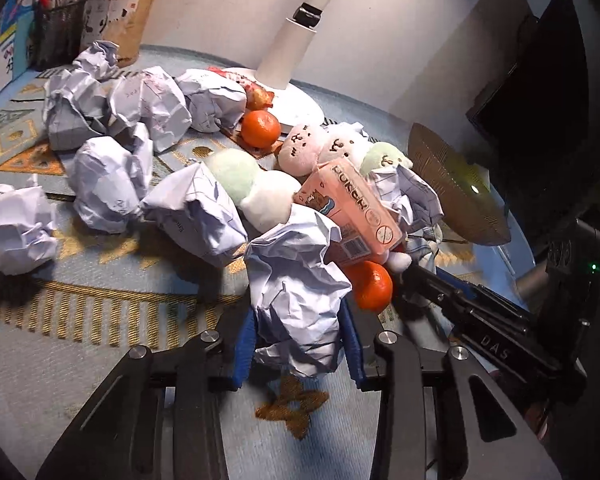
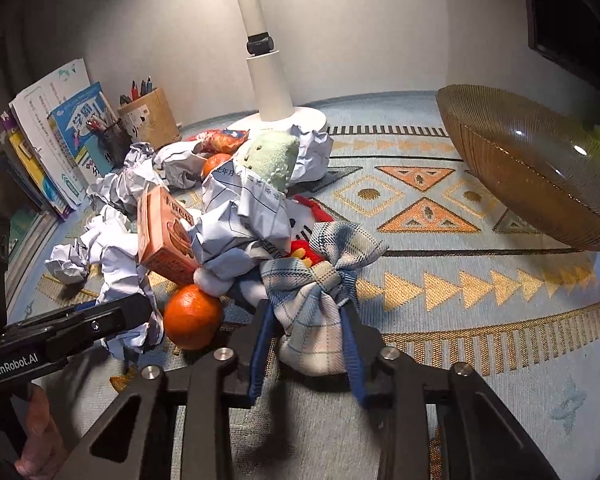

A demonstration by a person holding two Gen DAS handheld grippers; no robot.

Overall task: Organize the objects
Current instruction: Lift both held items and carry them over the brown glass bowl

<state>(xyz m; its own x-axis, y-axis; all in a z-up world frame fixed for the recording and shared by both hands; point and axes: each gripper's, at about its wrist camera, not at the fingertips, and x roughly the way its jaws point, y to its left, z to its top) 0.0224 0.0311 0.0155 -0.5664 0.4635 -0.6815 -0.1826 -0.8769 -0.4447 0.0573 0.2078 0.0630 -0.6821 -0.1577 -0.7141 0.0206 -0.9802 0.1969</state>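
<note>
left wrist view: left gripper (image 1: 300, 332) has its blue fingers (image 1: 242, 350) pressed on both sides of a crumpled paper ball (image 1: 300, 292), gripping it; ball sits at the near edge of the pile, well in front of the lamp base (image 1: 296, 100)
pile, left view: many more paper balls (image 1: 104, 188) spread left of the lamp base; one orange (image 1: 261, 129) just in front of the lamp base, second orange (image 1: 370, 285) nearer, touching the held ball's right side; pink carton (image 1: 350, 208) leaning on plush toys (image 1: 300, 150) between the two oranges
bowl, left view: brown bowl (image 1: 456, 188) right of the lamp base, tilted; contents partly hidden, nothing from the pile seen in it
right wrist view: right gripper (image 2: 308, 344) has fingers (image 2: 354, 356) closed around a plaid cloth bundle (image 2: 316, 304) with a bow; bundle lies in front of the lamp base (image 2: 278, 122), at the near side of the pile
pile, right view: orange (image 2: 192, 316) just left of the bundle; pink carton (image 2: 162, 236) and paper (image 2: 244, 216) heaped behind it; green plush (image 2: 274, 160) nearer the lamp base; books (image 2: 60, 140) and pen holder (image 2: 150, 118) left of the lamp base
bowl, right view: bowl (image 2: 536, 168) well right of the lamp base, looks empty
progress: early, my read; both grippers hold a first item each, nothing visibly sorted; almost all of the pile still left on the mat (image 2: 440, 280)
</note>
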